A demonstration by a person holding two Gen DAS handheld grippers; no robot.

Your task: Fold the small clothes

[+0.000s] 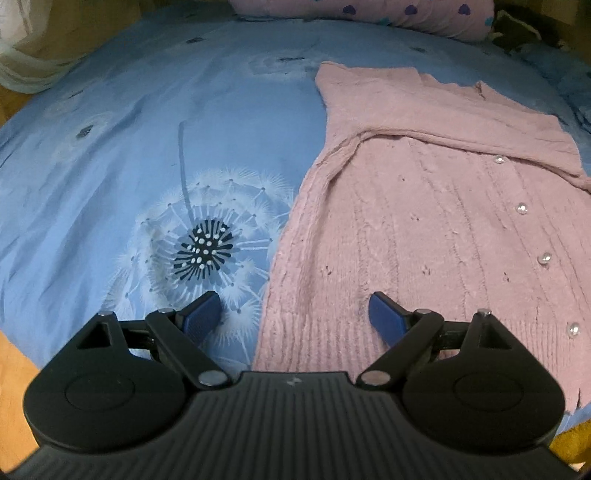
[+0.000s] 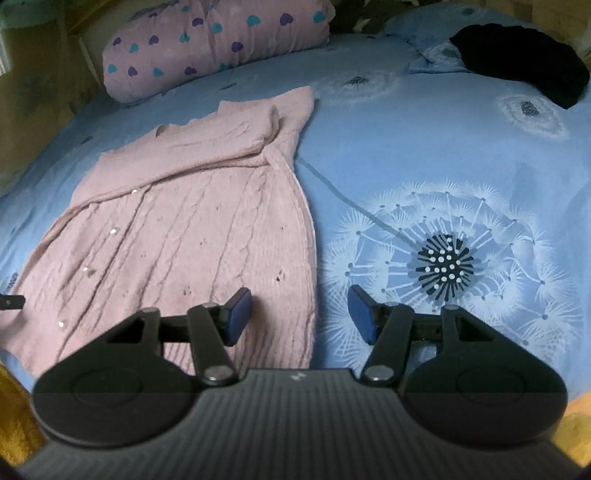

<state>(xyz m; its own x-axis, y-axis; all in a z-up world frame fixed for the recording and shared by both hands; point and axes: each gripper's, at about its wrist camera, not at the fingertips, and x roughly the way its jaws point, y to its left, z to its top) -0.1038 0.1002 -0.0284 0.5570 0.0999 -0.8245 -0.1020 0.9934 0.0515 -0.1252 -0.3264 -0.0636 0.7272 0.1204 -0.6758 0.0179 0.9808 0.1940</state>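
A pink knit cardigan (image 1: 424, 221) with shiny buttons lies flat on the blue dandelion bedsheet (image 1: 129, 147), both sleeves folded across its chest. My left gripper (image 1: 293, 314) is open and empty, hovering over the cardigan's lower left hem corner, its jaws straddling the left edge. In the right wrist view the cardigan (image 2: 184, 229) lies at the left. My right gripper (image 2: 300, 314) is open and empty over the lower right hem corner, its jaws straddling the right edge. The tip of the left gripper (image 2: 11, 302) peeks in at the far left.
A pink pillow with hearts (image 2: 218, 44) lies at the head of the bed, also in the left wrist view (image 1: 369, 11). A black garment (image 2: 524, 62) lies at the far right. A yellow rug (image 2: 14, 417) lies beside the near bed edge.
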